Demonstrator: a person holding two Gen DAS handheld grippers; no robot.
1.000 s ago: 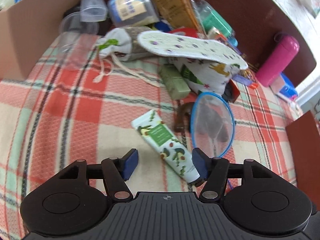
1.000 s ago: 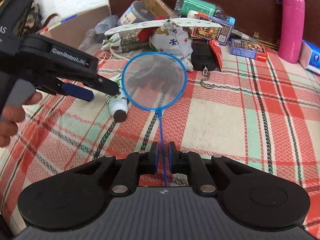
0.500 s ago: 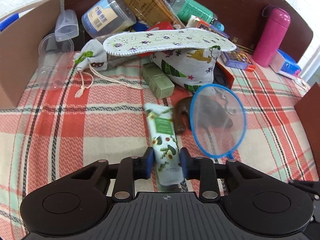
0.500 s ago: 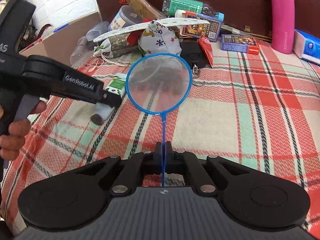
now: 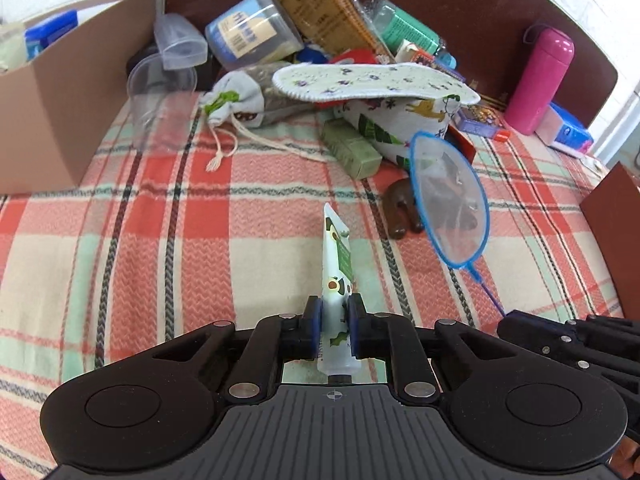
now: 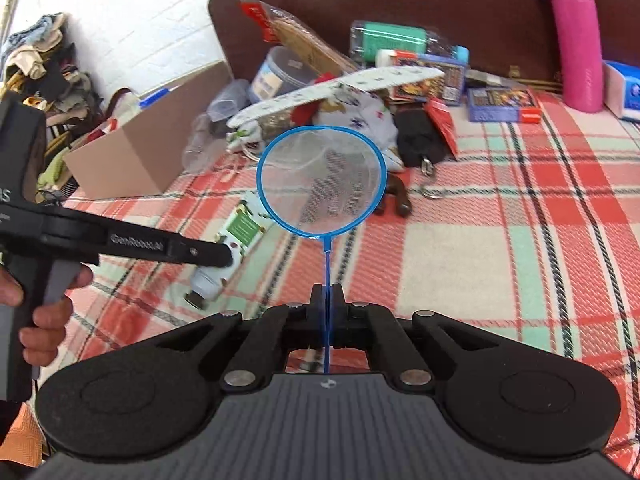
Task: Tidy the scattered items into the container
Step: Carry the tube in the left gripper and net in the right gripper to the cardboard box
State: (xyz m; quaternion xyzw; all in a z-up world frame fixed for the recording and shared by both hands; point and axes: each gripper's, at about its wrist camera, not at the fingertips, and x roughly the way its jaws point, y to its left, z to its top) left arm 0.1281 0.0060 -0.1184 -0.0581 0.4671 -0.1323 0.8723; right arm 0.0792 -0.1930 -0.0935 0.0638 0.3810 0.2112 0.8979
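My left gripper (image 5: 334, 312) is shut on a white cream tube with green avocado print (image 5: 337, 256), held off the plaid cloth with its cap toward me. It also shows in the right wrist view (image 6: 236, 236), gripped by the left gripper (image 6: 224, 258). My right gripper (image 6: 328, 300) is shut on the thin handle of a small blue-rimmed net (image 6: 322, 182), held upright above the cloth. The net also shows in the left wrist view (image 5: 452, 200). The cardboard box (image 5: 52, 92) stands at the left; in the right wrist view (image 6: 148, 144) it is at the back left.
A pile at the back holds a printed insole (image 5: 372, 82), a drawstring pouch (image 5: 236, 100), clear cups (image 5: 160, 104), a green box (image 5: 352, 148), a plastic jar (image 5: 252, 36) and a brown wooden piece (image 5: 400, 208). A pink flask (image 5: 540, 80) stands at the right.
My left gripper closed on the cream tube and lifted it off the cloth, turning it edge-up. My right gripper tightened on the net handle and raised the net.
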